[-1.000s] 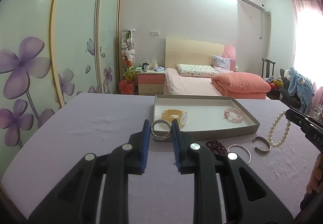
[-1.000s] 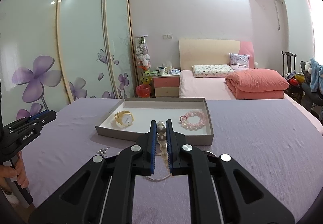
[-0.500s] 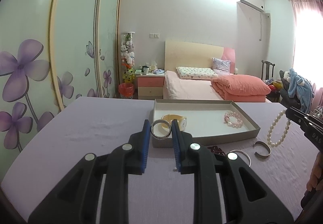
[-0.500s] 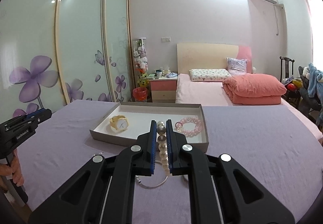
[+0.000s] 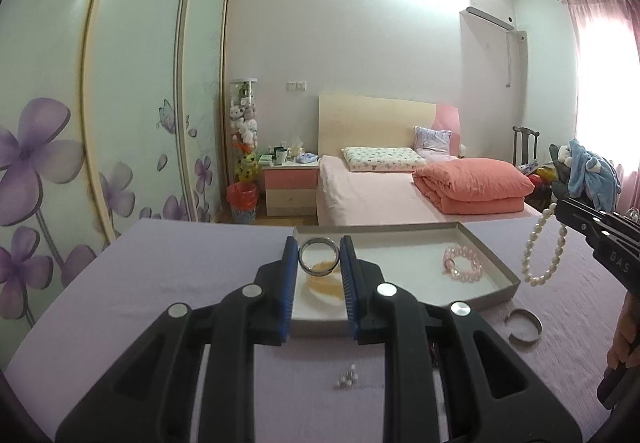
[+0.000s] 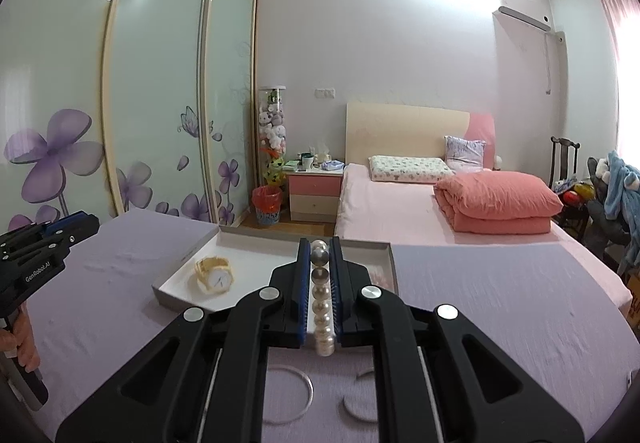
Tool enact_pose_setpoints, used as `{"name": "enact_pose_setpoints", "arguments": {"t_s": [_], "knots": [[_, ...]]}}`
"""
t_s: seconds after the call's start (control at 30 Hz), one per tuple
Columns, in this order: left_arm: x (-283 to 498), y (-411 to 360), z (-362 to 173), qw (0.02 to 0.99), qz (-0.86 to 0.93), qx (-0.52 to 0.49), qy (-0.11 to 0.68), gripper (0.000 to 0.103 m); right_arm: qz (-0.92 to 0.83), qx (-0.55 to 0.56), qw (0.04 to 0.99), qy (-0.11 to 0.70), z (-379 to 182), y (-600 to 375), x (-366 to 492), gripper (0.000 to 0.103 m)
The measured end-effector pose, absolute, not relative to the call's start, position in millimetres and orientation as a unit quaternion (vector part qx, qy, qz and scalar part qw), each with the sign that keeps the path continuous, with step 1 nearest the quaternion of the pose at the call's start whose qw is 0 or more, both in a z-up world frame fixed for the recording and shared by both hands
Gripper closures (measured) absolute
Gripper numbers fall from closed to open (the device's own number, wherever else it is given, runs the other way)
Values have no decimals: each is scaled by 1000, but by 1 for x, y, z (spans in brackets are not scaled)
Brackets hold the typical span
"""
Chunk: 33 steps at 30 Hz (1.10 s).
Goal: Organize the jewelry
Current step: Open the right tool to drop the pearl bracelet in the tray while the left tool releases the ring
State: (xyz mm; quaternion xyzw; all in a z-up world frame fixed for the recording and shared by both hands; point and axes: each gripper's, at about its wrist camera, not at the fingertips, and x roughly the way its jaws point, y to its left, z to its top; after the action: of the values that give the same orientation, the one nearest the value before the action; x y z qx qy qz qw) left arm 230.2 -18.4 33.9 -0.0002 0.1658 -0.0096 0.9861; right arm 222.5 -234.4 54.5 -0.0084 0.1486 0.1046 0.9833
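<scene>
My left gripper (image 5: 319, 249) is shut on a silver bangle (image 5: 319, 262), held upright above the near edge of the grey tray (image 5: 494, 262). Inside the tray lie a gold watch (image 6: 213, 276) and a pink bead bracelet (image 5: 462, 263). My right gripper (image 6: 320, 249) is shut on a pearl strand (image 6: 321, 297), whose loop (image 5: 544, 243) hangs beside the tray's right wall in the left wrist view. The right gripper (image 5: 560, 208) shows there at the right edge. The left gripper (image 6: 82, 221) appears at the left of the right wrist view.
On the lilac cloth near me lie an open silver cuff (image 5: 523, 327), a thin silver bangle (image 6: 289, 395), and small pearl earrings (image 5: 347, 381). A person's hand (image 6: 20, 339) holds the left tool. A bed and nightstand stand beyond the table's far edge.
Both grippers have moved forward toward the tray, carrying the bangle and the pearls. The bangle now hangs over the tray's front edge; the loose bracelets have slipped under and behind the grippers.
</scene>
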Motion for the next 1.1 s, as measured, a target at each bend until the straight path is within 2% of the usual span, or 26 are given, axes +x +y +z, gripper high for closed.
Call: {"name": "enact_pose_setpoints", "arguments": {"t_s": [0.67, 1.1], "knots": [[316, -19, 11, 983, -13, -13, 181, 81, 101, -15, 977, 185, 35, -216, 293, 93], [364, -33, -12, 977, -30, 0, 210, 81, 84, -9, 968, 234, 0, -220, 339, 93]]}}
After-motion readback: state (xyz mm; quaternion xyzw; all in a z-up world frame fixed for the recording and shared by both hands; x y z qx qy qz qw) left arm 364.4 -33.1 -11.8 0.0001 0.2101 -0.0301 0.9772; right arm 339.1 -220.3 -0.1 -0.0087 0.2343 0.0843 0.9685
